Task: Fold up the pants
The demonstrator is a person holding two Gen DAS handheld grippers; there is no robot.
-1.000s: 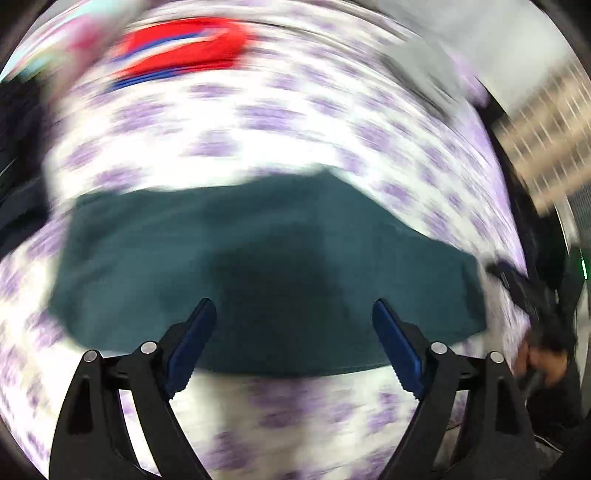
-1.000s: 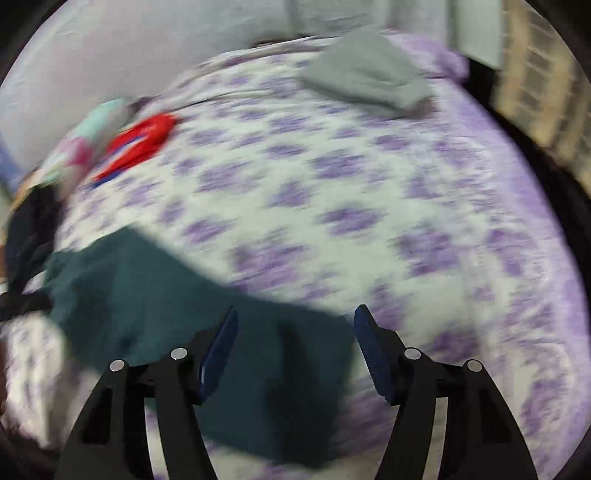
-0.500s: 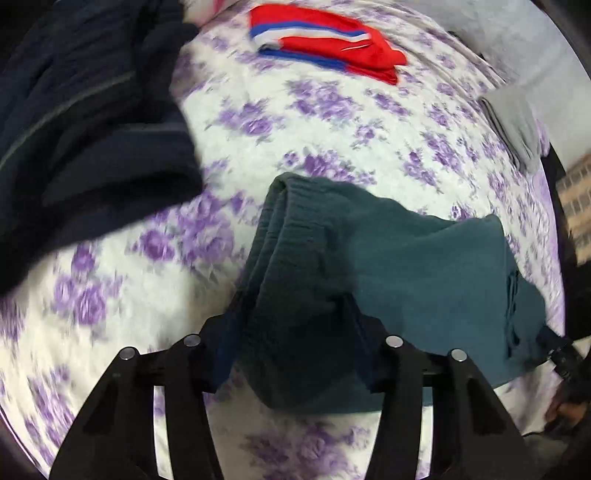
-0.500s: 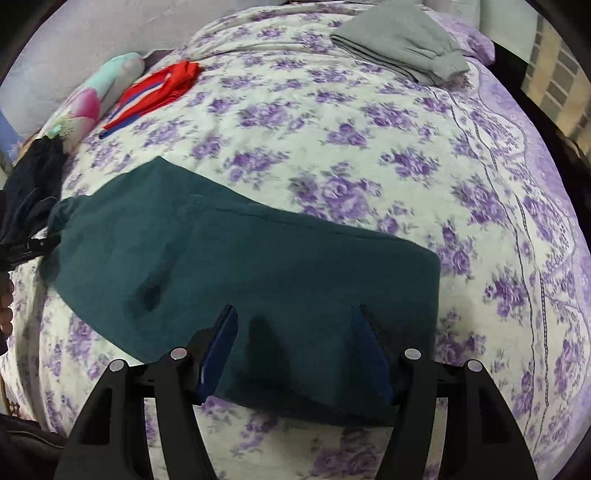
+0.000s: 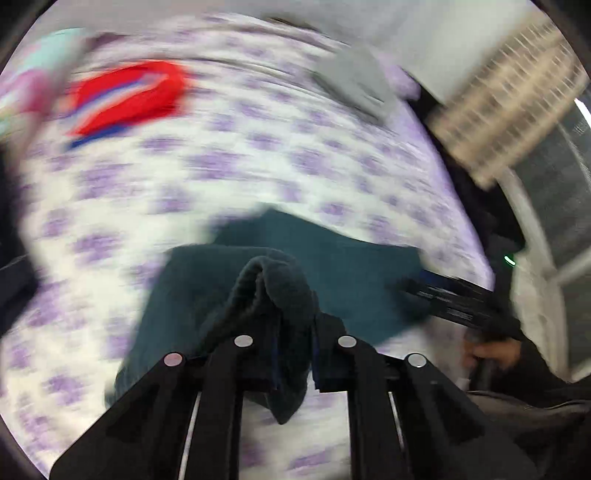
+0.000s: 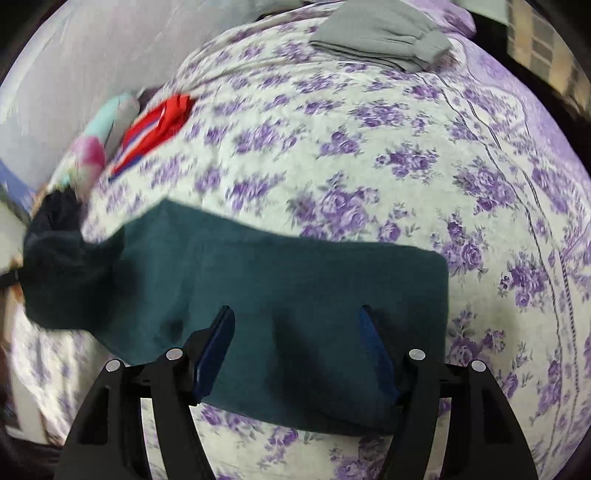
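Observation:
Dark teal pants (image 6: 295, 280) lie spread on a bed with a purple flowered cover (image 6: 369, 155). My left gripper (image 5: 293, 354) is shut on the ribbed end of the pants (image 5: 273, 291) and holds it bunched and lifted off the bed; this view is blurred by motion. My right gripper (image 6: 297, 332) is open, low over the near right part of the pants, with cloth showing between its blue pads. In the left wrist view the right gripper (image 5: 450, 299) reaches in from the right edge of the pants.
A folded grey garment (image 6: 380, 33) lies at the far side of the bed. A red, white and blue garment (image 6: 155, 129) and a pastel pillow (image 6: 96, 147) lie far left. A dark garment (image 6: 55, 218) sits at the left edge. A wall is behind.
My left gripper has closed on the ribbed end of the pants and lifted it, swinging toward the right. My right gripper has stayed open over the pants and moved slightly.

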